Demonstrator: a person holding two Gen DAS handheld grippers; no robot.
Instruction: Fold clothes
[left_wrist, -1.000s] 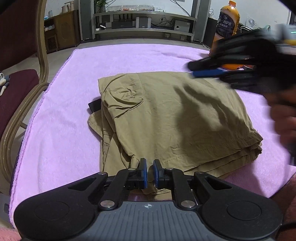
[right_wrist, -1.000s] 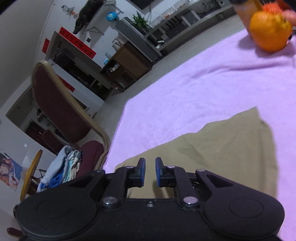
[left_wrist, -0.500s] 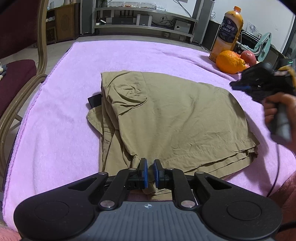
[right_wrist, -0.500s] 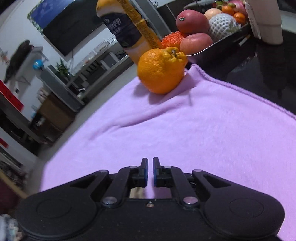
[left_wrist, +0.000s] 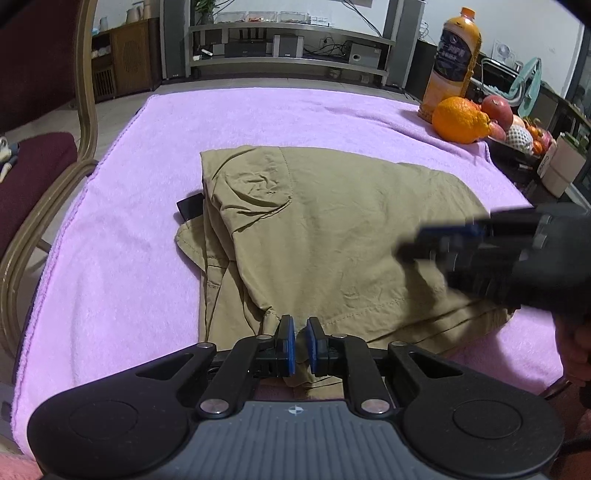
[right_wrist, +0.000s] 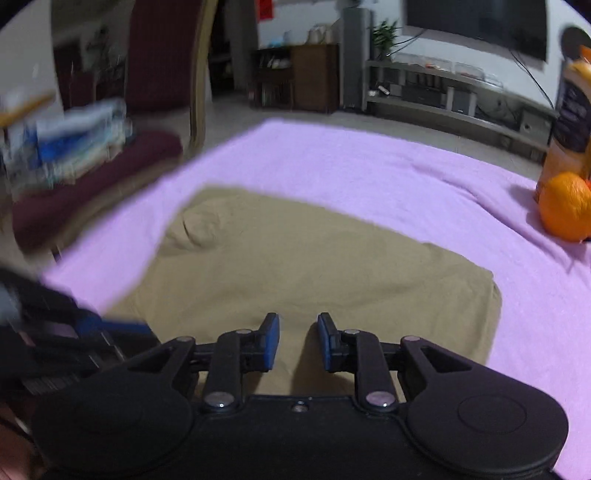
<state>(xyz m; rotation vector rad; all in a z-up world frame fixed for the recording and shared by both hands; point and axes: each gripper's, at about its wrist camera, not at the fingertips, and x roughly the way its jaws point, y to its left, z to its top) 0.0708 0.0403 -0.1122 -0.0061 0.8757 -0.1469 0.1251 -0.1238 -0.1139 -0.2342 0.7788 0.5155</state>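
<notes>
My left tongs (left_wrist: 299, 341) pinch the near hem of the khaki shorts (left_wrist: 332, 236); right tongs (right_wrist: 298, 341) are opening, empty, above them.

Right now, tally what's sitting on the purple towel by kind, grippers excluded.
Folded khaki garment: 1
Big knobbly orange fruit: 1
Tall orange juice bottle with dark label: 1
Total: 3
The other fruit sits in a tray past the purple towel's edge, so it is not counted.
</notes>
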